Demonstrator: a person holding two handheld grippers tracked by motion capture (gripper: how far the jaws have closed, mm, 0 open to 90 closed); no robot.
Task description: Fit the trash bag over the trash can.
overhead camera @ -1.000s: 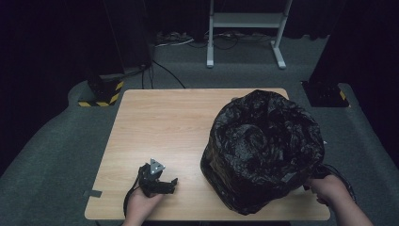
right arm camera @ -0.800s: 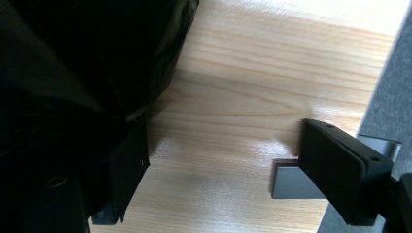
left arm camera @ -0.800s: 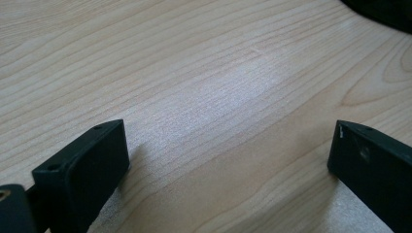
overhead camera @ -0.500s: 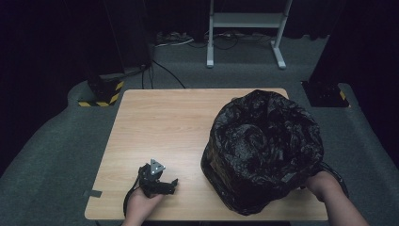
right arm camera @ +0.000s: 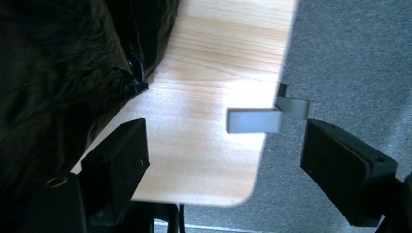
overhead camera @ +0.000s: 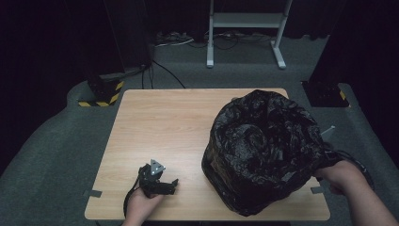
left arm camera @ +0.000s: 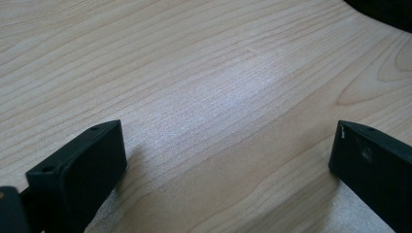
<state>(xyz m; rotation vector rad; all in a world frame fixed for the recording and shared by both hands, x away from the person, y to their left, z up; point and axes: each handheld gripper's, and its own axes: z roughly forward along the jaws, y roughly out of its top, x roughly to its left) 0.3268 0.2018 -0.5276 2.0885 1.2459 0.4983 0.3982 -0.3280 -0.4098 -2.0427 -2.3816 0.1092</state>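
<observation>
Counter [overhead camera: 155, 122]: light wood, carries all items; no writing legible anywhere.

Black bin bag [overhead camera: 263, 150]: bulging, standing on the counter's right half, near its front edge; likely parked for handling.

Right tool [right arm camera: 223, 160]: just right of the bag, jaws having just narrowed slightly but wide apart, nothing between them.

Left tool [overhead camera: 157, 181]: well left of the bag, resting idle, jaws spread, empty.

Grey tape tab [right arm camera: 253, 120]: folded over the counter edge right of the bag.

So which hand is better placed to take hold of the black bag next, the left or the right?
Probably the right. The right gripper is beside the black bag, jaws open and empty. The left gripper rests open on the table, apart from the bag.
</observation>
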